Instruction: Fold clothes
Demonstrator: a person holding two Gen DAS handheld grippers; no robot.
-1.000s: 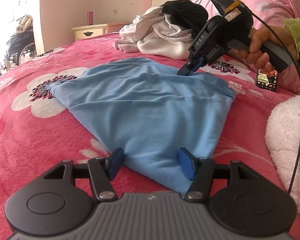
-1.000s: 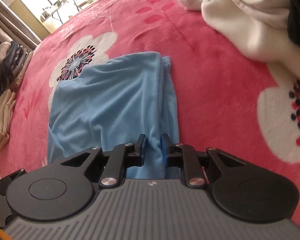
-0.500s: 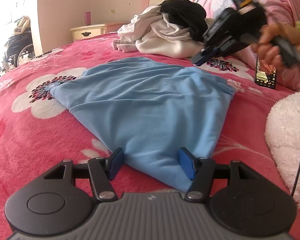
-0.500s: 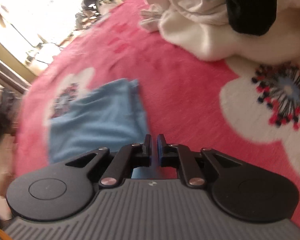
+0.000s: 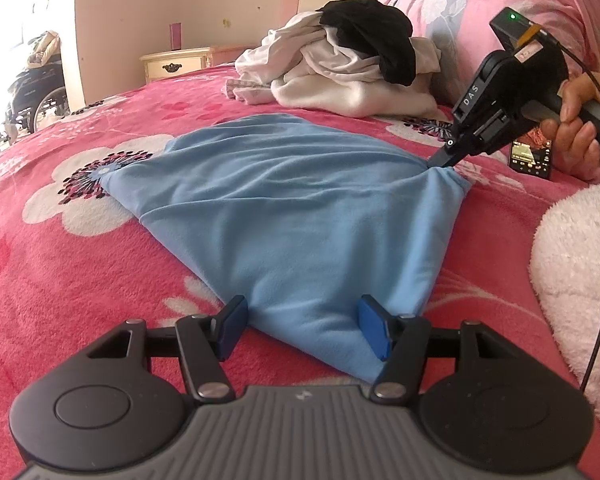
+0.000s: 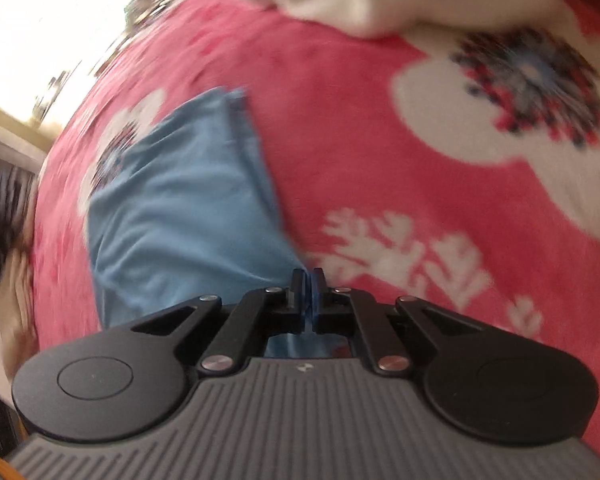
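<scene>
Your right gripper (image 5: 440, 162) is clenched on the far right corner of the light blue folded garment (image 5: 292, 216), which lies mid-frame on the pink floral fleece blanket (image 5: 80, 272). Your left gripper (image 5: 300, 328) sits released, its blue pads either side of the near corner, not pressing.

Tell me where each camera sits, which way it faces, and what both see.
Left wrist: on the left gripper, low over the bed, looking across the blue cloth at the clothes pile; shows its open fingers, plus the right gripper and hand.
Right wrist: on the right gripper, tilted down, blurred; fingers shut on the cloth's corner.
Shared: cloth, bed, pile.
</scene>
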